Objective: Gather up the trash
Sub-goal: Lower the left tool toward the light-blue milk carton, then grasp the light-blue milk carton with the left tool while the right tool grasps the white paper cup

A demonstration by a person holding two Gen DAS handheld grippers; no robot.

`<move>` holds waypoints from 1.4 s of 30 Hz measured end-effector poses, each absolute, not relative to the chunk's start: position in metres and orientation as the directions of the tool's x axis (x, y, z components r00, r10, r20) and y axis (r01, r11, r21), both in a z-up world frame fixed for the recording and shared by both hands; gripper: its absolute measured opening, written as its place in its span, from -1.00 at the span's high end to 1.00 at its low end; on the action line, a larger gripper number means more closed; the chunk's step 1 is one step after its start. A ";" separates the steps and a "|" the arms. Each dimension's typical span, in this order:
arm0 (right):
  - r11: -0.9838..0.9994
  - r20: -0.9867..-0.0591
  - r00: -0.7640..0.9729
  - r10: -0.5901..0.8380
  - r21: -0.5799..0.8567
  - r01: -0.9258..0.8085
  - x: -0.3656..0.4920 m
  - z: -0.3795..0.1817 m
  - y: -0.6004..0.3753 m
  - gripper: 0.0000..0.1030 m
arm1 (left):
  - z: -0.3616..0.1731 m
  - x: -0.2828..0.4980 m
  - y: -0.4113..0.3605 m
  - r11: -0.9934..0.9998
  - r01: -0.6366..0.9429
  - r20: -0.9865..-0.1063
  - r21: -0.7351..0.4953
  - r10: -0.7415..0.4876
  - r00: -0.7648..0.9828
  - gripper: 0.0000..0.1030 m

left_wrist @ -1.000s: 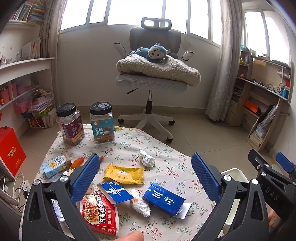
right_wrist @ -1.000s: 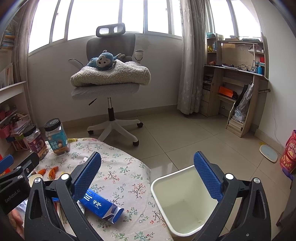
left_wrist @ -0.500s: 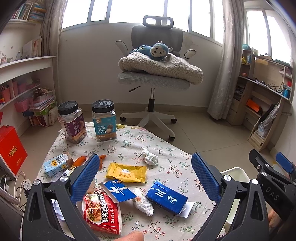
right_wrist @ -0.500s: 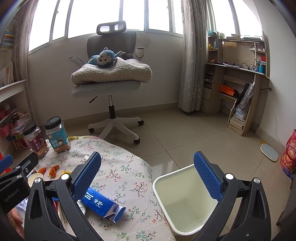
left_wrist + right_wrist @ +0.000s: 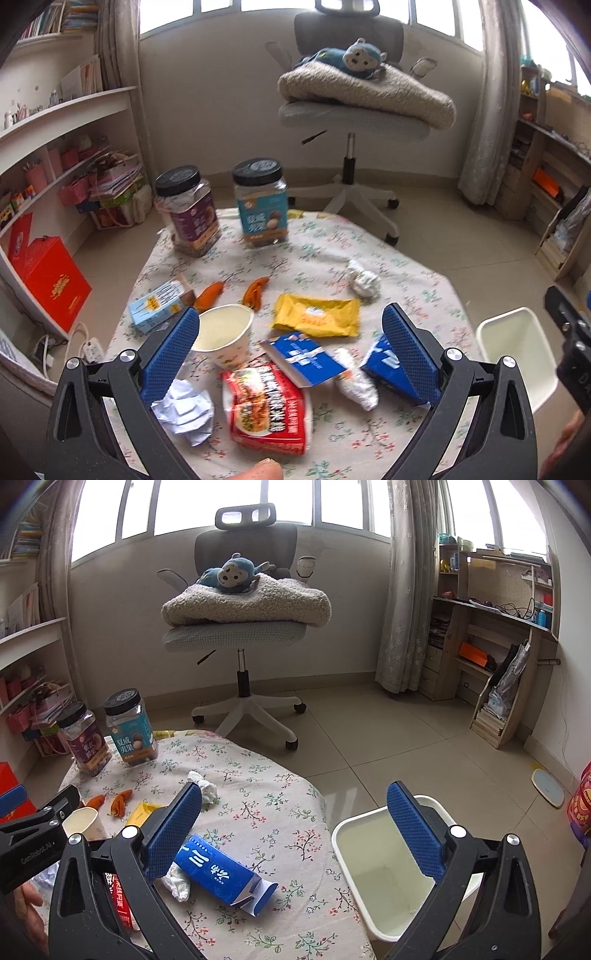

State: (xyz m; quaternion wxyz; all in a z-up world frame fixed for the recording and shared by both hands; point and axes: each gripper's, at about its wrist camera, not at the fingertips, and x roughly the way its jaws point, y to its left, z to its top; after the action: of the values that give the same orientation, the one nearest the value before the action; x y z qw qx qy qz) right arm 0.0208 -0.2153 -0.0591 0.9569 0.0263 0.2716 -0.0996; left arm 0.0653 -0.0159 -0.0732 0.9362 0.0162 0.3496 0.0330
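Trash lies scattered on a low table with a floral cloth (image 5: pixel 406 280): a paper cup (image 5: pixel 223 338), a crumpled white paper (image 5: pixel 184 410), a red snack packet (image 5: pixel 267 406), a yellow packet (image 5: pixel 317 314), a blue carton (image 5: pixel 218 873), a flat blue packet (image 5: pixel 303 356) and a crumpled tissue (image 5: pixel 364 278). My left gripper (image 5: pixel 291 350) hovers open over the near pile with nothing between its fingers. My right gripper (image 5: pixel 293 830) is open too, above the gap between the table and the white bin (image 5: pixel 388 871), which looks empty.
Two black-lidded snack jars (image 5: pixel 260 205) stand at the table's far edge, with a light blue box (image 5: pixel 157 304) and orange peel bits (image 5: pixel 210 293) nearer. A swivel chair (image 5: pixel 243 627) with a blanket and plush monkey stands behind. Shelves line both walls.
My left gripper has tilted down and closer to the table, bringing the paper cup and crumpled paper into sight. The right gripper has barely moved. Nothing was taken hold of.
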 end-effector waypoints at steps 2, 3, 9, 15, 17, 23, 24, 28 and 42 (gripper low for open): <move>0.985 -0.563 0.813 -0.146 -0.009 0.170 0.029 -0.066 -0.206 -0.87 | -0.086 0.080 0.007 0.996 -0.066 -0.723 0.057 0.087 0.685 -0.87; 0.988 -0.581 0.804 -0.130 -0.009 0.153 0.033 -0.070 -0.200 -0.87 | -0.092 0.085 0.019 0.996 -0.073 -0.750 0.047 0.084 0.656 -0.87; 0.999 -0.675 0.737 -0.033 0.005 0.049 0.055 -0.091 -0.170 -0.87 | -0.116 0.111 0.086 0.990 -0.090 -0.847 0.108 0.140 0.513 -0.87; 0.998 -0.724 0.689 0.024 -0.024 -0.059 0.069 -0.108 -0.135 -0.87 | -0.155 0.129 0.137 0.982 -0.046 -0.920 0.184 0.189 0.344 -0.87; 0.995 -0.738 0.673 0.048 -0.025 -0.097 0.072 -0.113 -0.124 -0.87 | -0.164 0.129 0.146 0.984 -0.036 -0.934 0.176 0.178 0.309 -0.87; 0.986 -0.767 0.638 0.073 -0.039 -0.160 0.083 -0.125 -0.092 -0.87 | -0.187 0.136 0.166 0.990 -0.035 -0.957 0.139 0.144 0.252 -0.87; 0.985 -0.769 0.634 0.079 -0.039 -0.170 0.085 -0.126 -0.087 -0.87 | -0.193 0.139 0.167 0.988 -0.027 -0.959 0.153 0.155 0.237 -0.87; 0.979 -0.770 0.631 0.094 -0.044 -0.200 0.089 -0.128 -0.071 -0.87 | -0.208 0.144 0.166 0.983 0.010 -0.961 0.184 0.178 0.213 -0.87; 0.953 -0.769 0.604 0.211 0.025 -0.302 0.115 -0.134 -0.026 -0.87 | -0.186 0.131 0.157 0.995 0.077 -0.961 0.070 0.047 0.271 -0.27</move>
State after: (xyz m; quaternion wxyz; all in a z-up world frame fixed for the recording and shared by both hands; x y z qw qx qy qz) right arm 0.1150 -0.0256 -0.1343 0.8939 -0.0537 0.4213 0.1434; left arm 0.1308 0.1568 -0.1856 0.7957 0.0513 0.6035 -0.0096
